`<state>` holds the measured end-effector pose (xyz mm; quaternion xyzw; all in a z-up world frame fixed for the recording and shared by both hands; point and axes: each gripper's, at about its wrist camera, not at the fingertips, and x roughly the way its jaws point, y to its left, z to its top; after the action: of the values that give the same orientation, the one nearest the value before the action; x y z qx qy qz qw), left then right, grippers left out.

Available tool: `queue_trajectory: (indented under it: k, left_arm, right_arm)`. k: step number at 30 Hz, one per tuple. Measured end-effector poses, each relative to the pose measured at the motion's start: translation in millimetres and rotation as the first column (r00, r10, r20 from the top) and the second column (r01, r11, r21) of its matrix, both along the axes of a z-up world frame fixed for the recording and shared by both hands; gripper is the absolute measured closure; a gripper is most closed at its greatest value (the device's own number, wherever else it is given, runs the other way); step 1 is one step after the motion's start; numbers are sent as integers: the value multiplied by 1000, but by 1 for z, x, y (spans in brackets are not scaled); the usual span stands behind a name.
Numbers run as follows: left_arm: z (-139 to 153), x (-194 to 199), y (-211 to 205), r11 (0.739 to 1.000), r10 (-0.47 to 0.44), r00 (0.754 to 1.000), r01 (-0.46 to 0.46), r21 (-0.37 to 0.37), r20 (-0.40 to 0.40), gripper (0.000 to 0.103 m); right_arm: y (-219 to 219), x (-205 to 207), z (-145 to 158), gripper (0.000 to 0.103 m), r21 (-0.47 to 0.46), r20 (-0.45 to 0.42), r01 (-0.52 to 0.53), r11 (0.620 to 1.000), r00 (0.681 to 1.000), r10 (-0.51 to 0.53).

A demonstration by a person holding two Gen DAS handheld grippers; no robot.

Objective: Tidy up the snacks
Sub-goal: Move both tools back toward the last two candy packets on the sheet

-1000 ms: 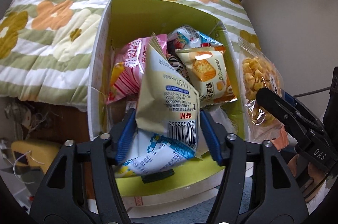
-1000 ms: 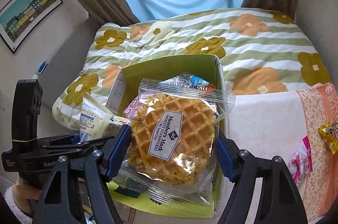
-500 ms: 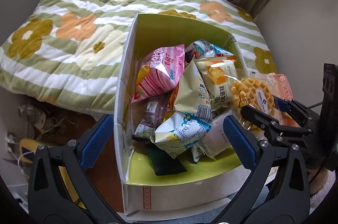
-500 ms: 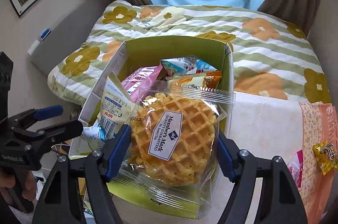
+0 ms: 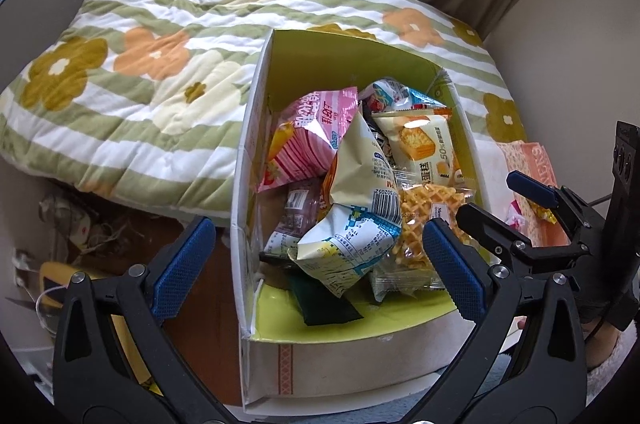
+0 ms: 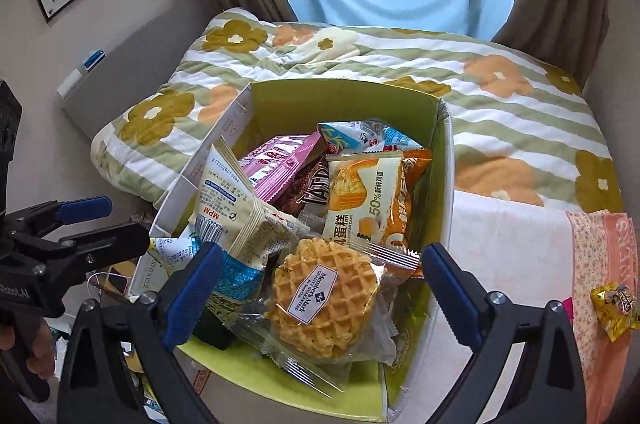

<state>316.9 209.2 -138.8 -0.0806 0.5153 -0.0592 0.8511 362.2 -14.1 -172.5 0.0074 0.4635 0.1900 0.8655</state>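
A cardboard box (image 5: 248, 143) with a green lining holds several snack packets. On top lie a cream packet with a barcode (image 5: 360, 191), a pink packet (image 5: 308, 139) and an egg cake packet (image 5: 424, 143). My left gripper (image 5: 318, 264) hangs open above the box's near end, touching nothing. In the right wrist view a wrapped waffle (image 6: 324, 300) rests in the box (image 6: 444, 159) beside the cream packet (image 6: 232, 207). My right gripper (image 6: 322, 284) is opening; the waffle lies below the gap, clear of both pads.
A striped quilt with flowers (image 5: 140, 63) lies behind and left of the box. To the right, a peach cloth (image 6: 600, 264) carries a yellow candy (image 6: 612, 300). Cables and clutter (image 5: 80, 224) sit on the floor at the left. Curtains hang at the back.
The left gripper released the cream packet, opened wide and drew back. The right gripper's jaws spread and the waffle dropped from them into the box.
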Motion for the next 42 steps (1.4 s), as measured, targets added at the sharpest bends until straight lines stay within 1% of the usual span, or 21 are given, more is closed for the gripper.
queue_trajectory:
  k: [4, 7, 10, 12, 15, 18, 23, 25, 28, 30, 32, 36, 38, 42]
  left_arm:
    - [3, 1, -1, 1000, -20, 1000, 20, 4, 20, 0]
    - [8, 3, -7, 999, -47, 998, 47, 12, 38, 0]
    - [17, 6, -20, 996, -81, 995, 79, 44, 57, 0]
    - [24, 8, -32, 993, -108, 991, 105, 46, 75, 0]
    - [35, 9, -57, 989, -147, 984, 144, 38, 100, 0]
    - [42, 8, -89, 983, -180, 976, 176, 46, 119, 0]
    - [42, 0, -157, 973, -229, 966, 227, 32, 124, 0]
    - [35, -4, -189, 971, -239, 965, 238, 23, 104, 0]
    - [21, -10, -237, 967, -254, 965, 255, -13, 73, 0]
    - [8, -12, -270, 963, -265, 963, 267, -32, 55, 0]
    - [-9, -13, -300, 963, -269, 963, 269, -27, 29, 0]
    - [-44, -12, -354, 965, -262, 965, 261, -34, -32, 0]
    - [-60, -11, -372, 971, -239, 969, 239, -17, -65, 0]
    - [-92, -6, -402, 974, -225, 966, 225, -13, -125, 0]
  right_arm:
    - [-4, -4, -1, 4, -11, -4, 27, 1000, 1000, -27]
    - [-12, -7, 1, 4, -16, -1, 68, 998, 998, -68]
    - [-28, -12, 6, 4, -9, 2, 115, 993, 993, -115]
    - [-43, -17, 11, 4, -9, 10, 148, 989, 989, -148]
    - [-69, -23, 20, 4, -10, 29, 200, 980, 979, -200]
    - [-105, -29, 27, 4, -8, 45, 250, 968, 967, -250]
    - [-173, -40, 34, 4, -52, 67, 301, 952, 953, -297]
    - [-201, -43, 34, 4, -79, 78, 301, 950, 952, -295]
    - [-244, -47, 30, 4, -114, 84, 303, 946, 952, -295]
    - [-270, -48, 26, 4, -150, 91, 304, 941, 952, -293]
    - [-294, -46, 17, 4, -173, 79, 283, 943, 959, -273]
    - [-332, -40, -4, 4, -154, 33, 244, 957, 970, -242]
    - [-346, -36, -12, 4, -154, 16, 226, 962, 974, -226]
    - [-368, -28, -28, 4, -156, -25, 190, 969, 980, -196]
